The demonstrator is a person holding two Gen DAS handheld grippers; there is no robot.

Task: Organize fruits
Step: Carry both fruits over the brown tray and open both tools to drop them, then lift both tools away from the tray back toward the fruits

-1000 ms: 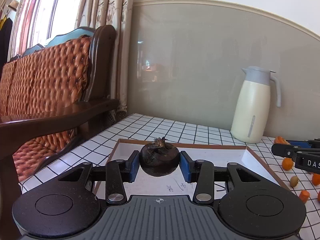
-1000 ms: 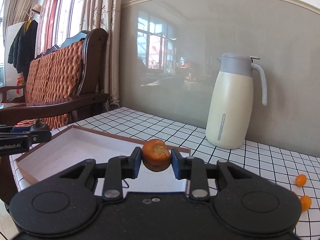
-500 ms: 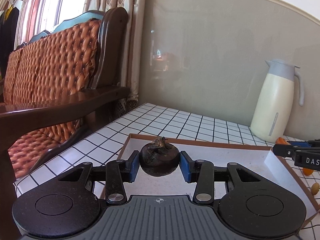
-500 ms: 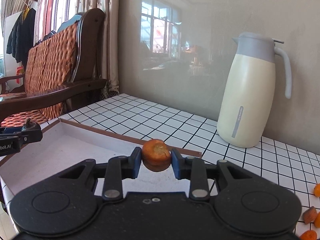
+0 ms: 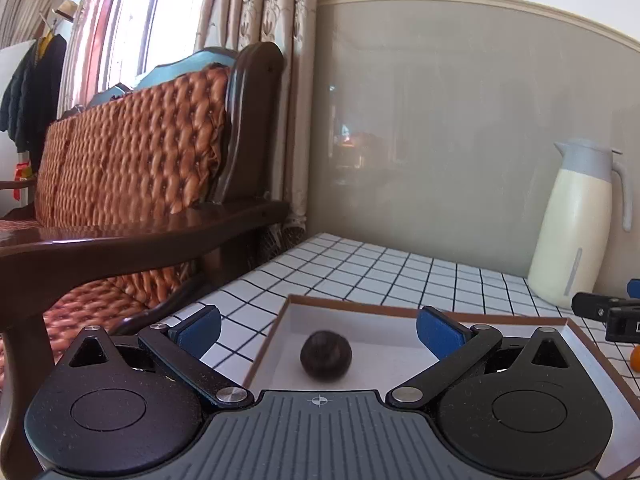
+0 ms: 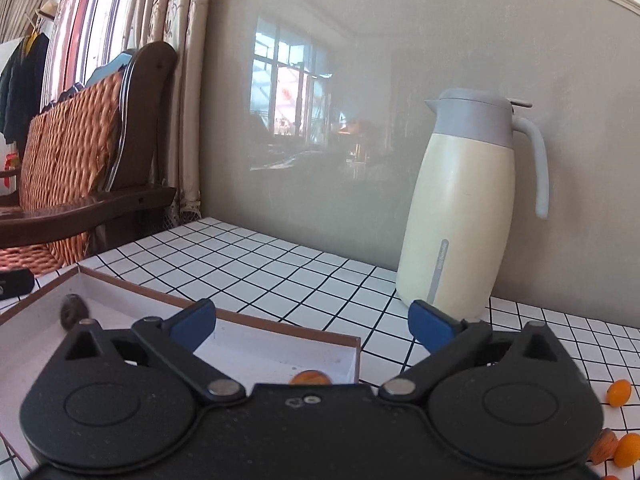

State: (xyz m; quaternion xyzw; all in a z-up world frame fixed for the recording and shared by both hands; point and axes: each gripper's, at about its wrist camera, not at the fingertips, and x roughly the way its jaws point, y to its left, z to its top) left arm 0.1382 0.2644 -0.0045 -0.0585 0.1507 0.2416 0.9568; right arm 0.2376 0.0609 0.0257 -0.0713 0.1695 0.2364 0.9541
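Observation:
A dark round fruit [image 5: 326, 355] lies in the shallow white box [image 5: 400, 309] with a brown rim, near its left wall. My left gripper [image 5: 318, 330] is open and empty above it. My right gripper [image 6: 312, 320] is open and empty over the box's right end [image 6: 280, 356]. An orange fruit [image 6: 310, 378] lies in the box just below it, partly hidden by the gripper body. The dark fruit also shows in the right wrist view [image 6: 73, 310], blurred. The right gripper's tip shows at the edge of the left wrist view [image 5: 608, 312].
A cream and grey thermos jug [image 6: 468, 208] stands on the white checked table [image 6: 304, 268] by the wall. Small orange fruits [image 6: 618, 392] lie on the table at the right. A wooden sofa with an orange cushion [image 5: 132, 160] stands left of the table.
Both grippers have opened and let go of their fruits. The dark fruit and the orange fruit now lie in the box. Both views have shifted.

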